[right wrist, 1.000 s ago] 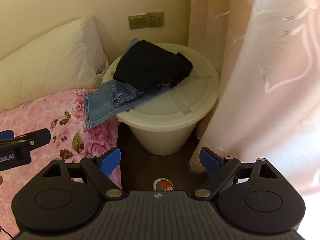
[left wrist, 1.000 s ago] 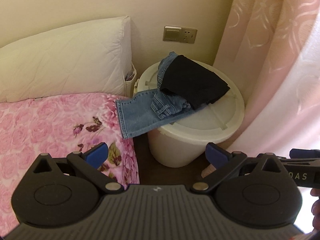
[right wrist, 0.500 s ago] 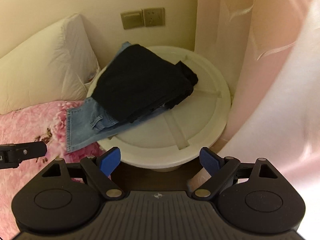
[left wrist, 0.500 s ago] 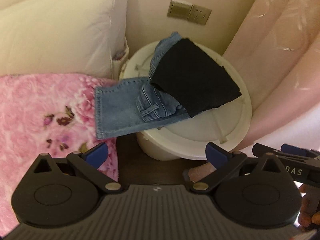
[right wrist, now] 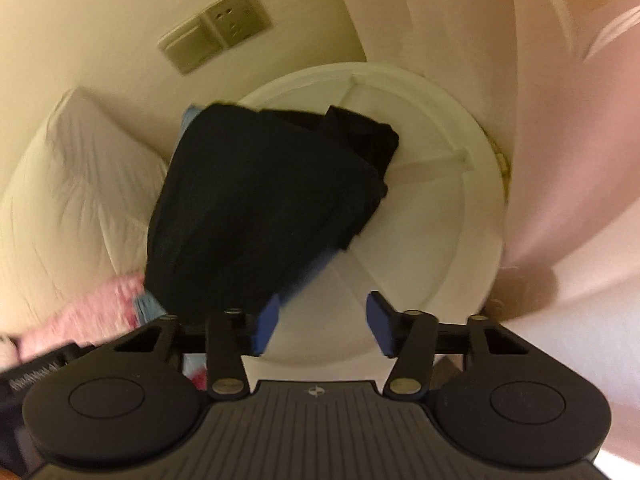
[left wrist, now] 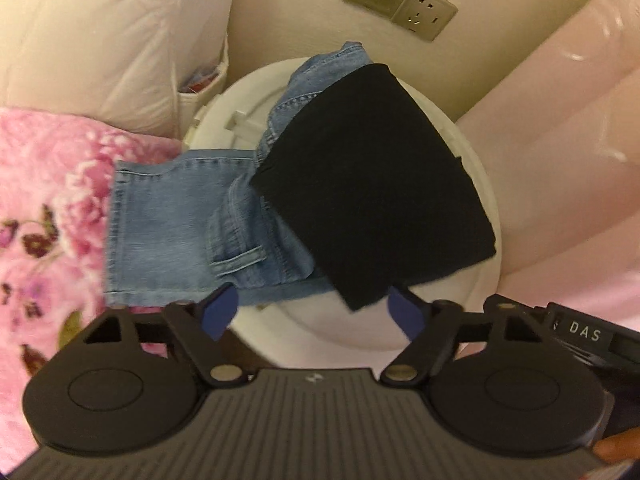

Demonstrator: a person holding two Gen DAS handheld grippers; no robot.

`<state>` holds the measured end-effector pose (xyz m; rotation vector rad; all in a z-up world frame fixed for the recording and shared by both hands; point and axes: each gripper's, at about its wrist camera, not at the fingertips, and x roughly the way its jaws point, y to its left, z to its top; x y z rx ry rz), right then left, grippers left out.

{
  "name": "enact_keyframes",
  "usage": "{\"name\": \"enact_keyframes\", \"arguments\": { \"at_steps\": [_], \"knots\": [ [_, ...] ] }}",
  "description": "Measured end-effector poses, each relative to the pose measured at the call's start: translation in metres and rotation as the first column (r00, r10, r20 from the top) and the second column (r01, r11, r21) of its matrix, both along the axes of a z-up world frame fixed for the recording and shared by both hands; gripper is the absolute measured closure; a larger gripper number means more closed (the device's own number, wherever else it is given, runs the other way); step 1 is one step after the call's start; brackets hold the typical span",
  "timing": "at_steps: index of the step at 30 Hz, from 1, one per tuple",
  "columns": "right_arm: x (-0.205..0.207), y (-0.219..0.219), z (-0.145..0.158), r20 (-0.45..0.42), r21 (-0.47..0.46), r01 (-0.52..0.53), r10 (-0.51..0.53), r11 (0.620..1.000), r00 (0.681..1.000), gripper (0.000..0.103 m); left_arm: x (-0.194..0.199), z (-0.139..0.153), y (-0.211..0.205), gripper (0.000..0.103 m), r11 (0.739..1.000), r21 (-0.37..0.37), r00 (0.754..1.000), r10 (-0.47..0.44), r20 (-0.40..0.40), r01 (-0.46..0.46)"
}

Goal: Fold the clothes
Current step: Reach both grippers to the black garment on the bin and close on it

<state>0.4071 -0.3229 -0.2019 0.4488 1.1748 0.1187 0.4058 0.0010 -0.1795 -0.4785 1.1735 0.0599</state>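
A folded black garment (left wrist: 372, 196) lies on top of crumpled blue jeans (left wrist: 180, 224) on a round white lidded bin (left wrist: 476, 280). One jeans leg hangs off the bin toward the pink floral bed (left wrist: 44, 208). My left gripper (left wrist: 312, 312) is open and empty, its blue pads just short of the clothes' near edge. In the right wrist view the black garment (right wrist: 260, 200) covers the left half of the bin lid (right wrist: 440, 200). My right gripper (right wrist: 322, 322) is open and empty above the lid's near edge.
A white pillow (left wrist: 100, 40) stands against the wall left of the bin. A wall switch and socket (left wrist: 400, 0) sit above it. A pink curtain (left wrist: 560, 120) hangs close on the right. The right gripper's body (left wrist: 580, 336) shows beside my left one.
Both grippers have moved forward and down toward the bin, so the clothes now fill the views. The right gripper's pads have come closer together. The right view is motion-blurred.
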Motion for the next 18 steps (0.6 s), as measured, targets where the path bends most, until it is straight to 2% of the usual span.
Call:
{"name": "enact_keyframes", "arguments": {
  "at_steps": [5, 7, 11, 13, 15, 18],
  "knots": [
    [0.028, -0.020, -0.021, -0.036, 0.125, 0.170, -0.167, 0.978, 0.985, 0.057, 0.023, -0.022, 0.009, 0.029, 0.993, -0.062, 0.995, 0.095, -0.032, -0.097],
    [0.037, -0.028, -0.033, -0.069, 0.169, 0.250, -0.242, 0.953, 0.968, 0.057, 0.029, -0.032, 0.015, 0.024, 0.986, -0.087, 0.990, 0.136, -0.046, -0.140],
    [0.050, -0.041, -0.054, -0.111, 0.269, 0.364, -0.347, 0.892, 0.931, 0.060, 0.039, -0.048, 0.026, 0.024, 0.974, -0.120, 0.980, 0.182, -0.081, -0.190],
    [0.055, -0.044, -0.060, -0.125, 0.294, 0.392, -0.372, 0.872, 0.920, 0.060, 0.041, -0.053, 0.032, 0.025, 0.967, -0.146, 0.977, 0.197, -0.083, -0.207],
    [0.060, -0.046, -0.065, -0.135, 0.292, 0.400, -0.376, 0.869, 0.917, 0.065, 0.045, -0.057, 0.035, 0.026, 0.962, -0.167, 0.975, 0.204, -0.088, -0.216],
    [0.062, -0.048, -0.062, -0.096, 0.322, 0.383, -0.373, 0.866, 0.923, 0.069, 0.047, -0.059, 0.038, 0.036, 0.950, -0.219, 0.975, 0.213, -0.067, -0.223]
  ]
}}
